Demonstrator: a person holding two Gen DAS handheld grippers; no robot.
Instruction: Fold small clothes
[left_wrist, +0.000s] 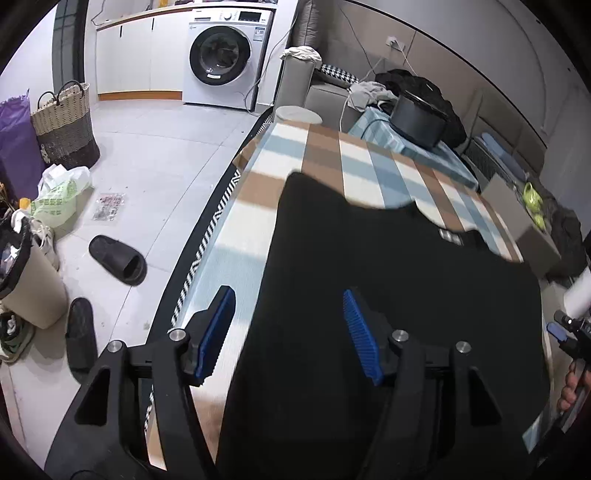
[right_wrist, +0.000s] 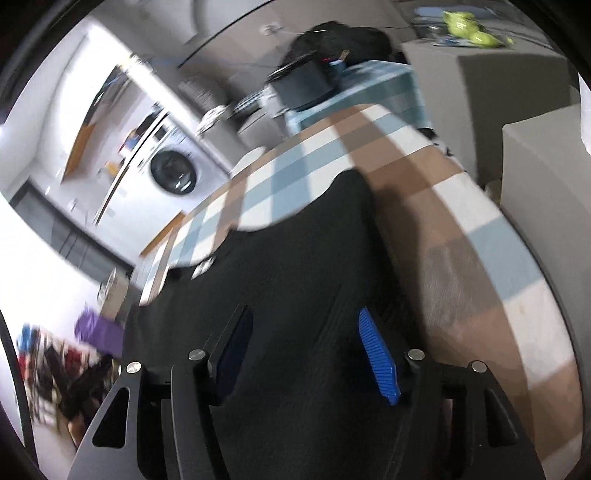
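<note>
A black garment (left_wrist: 388, 258) lies spread flat on a table under a checked brown, blue and white cloth (left_wrist: 332, 158). My left gripper (left_wrist: 286, 295) is open just above it. The garment's left edge runs between the blue pads (left_wrist: 360, 332), and neither pad presses on it. In the right wrist view, which is blurred, the same black garment (right_wrist: 295, 251) covers the checked table (right_wrist: 461, 221). My right gripper (right_wrist: 304, 312) stands open over the garment's right part, with only flat fabric beneath its fingers.
On the floor to the left are a washing machine (left_wrist: 221, 59), a woven basket (left_wrist: 66, 125), black slippers (left_wrist: 118, 260) and a bin (left_wrist: 26, 280). A black pot (left_wrist: 417, 118) stands at the table's far end and a cardboard box (left_wrist: 517, 218) at its right. A hand (left_wrist: 570, 387) shows at the right edge.
</note>
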